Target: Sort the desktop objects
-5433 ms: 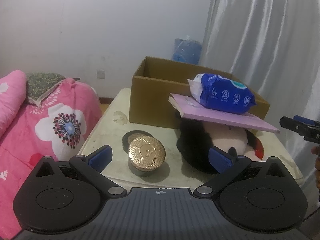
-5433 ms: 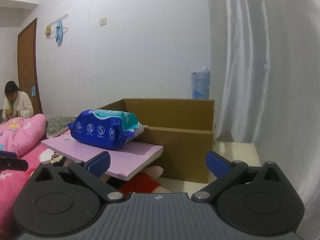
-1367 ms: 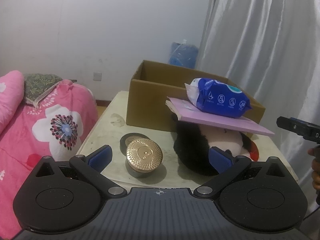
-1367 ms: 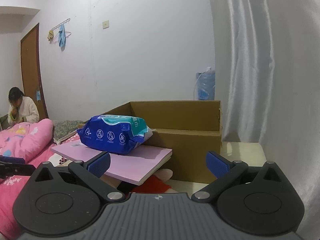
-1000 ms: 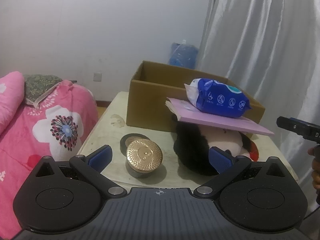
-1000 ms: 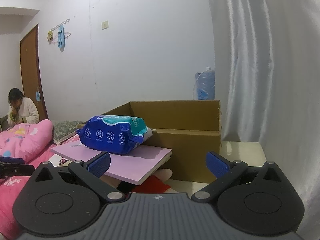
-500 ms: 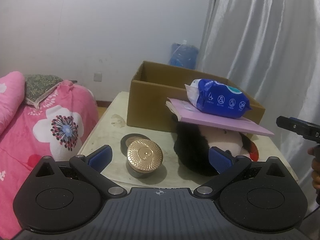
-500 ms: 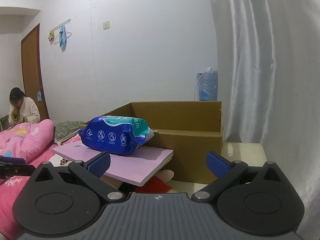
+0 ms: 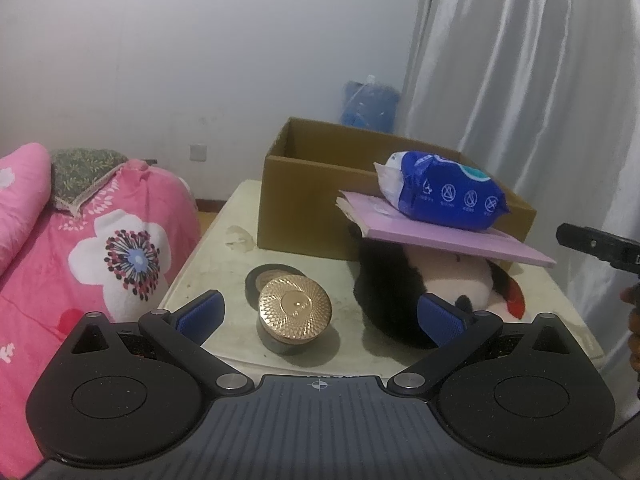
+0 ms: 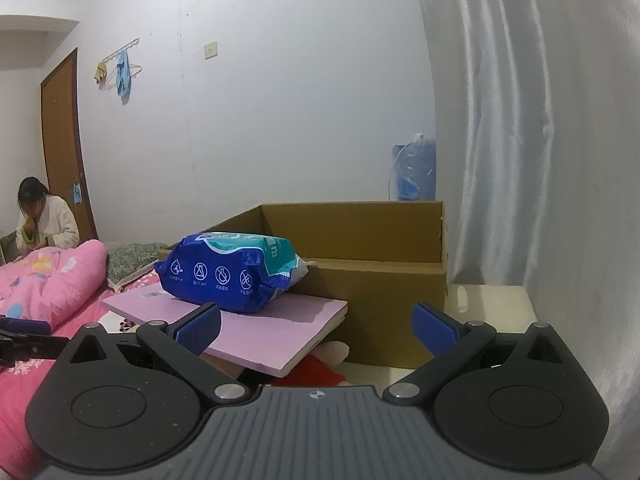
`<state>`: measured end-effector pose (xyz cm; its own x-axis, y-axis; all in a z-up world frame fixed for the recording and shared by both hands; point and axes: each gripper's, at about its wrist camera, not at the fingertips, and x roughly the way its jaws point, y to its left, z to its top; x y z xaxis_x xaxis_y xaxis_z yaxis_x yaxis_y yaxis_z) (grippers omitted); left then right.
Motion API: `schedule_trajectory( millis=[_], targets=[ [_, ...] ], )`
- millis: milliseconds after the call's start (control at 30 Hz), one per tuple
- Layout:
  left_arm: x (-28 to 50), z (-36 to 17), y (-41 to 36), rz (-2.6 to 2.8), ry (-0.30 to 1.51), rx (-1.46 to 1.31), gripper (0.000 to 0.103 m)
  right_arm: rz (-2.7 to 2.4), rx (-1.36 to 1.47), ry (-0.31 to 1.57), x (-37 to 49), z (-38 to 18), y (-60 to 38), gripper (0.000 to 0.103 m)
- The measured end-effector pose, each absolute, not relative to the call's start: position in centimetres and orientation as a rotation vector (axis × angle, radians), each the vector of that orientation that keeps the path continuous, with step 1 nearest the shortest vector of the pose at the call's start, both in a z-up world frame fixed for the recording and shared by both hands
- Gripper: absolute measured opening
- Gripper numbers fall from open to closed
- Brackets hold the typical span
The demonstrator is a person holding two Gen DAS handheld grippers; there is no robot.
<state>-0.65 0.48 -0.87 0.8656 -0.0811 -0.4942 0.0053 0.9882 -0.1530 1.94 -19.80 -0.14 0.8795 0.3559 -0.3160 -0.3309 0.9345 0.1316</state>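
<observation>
box (image 9: 304, 216): matt cardboard | wipes pack (image 9: 448, 196): glossy plastic | lid (image 9: 295, 306): shiny gold

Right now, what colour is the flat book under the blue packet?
The book is light purple, almost pink. The left wrist view shows it best, below the blue packet.

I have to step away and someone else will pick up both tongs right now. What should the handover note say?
Left tongs: open, empty, held low in front of the gold-lidded jar.
Right tongs: open, empty, facing the pink book.
On the table: the jar, with a black tape roll just behind it; a plush toy with the pink book resting on it and a blue wipes pack on top of the book. The cardboard box stands behind them.
Done: nothing seems sorted yet; what shows of the box inside looks empty.
Left: everything. Probably lift the wipes pack first, since the stack looks unsteady.
</observation>
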Motion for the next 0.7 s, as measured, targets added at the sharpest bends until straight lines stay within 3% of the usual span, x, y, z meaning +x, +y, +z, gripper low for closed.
schedule_trajectory(
  millis=[700],
  targets=[
    [-0.75, -0.86, 0.45, -0.044, 0.524, -0.146, 0.103, 0.354, 0.088, 0.343, 1.77, -0.18, -20.02, 0.103]
  ],
)
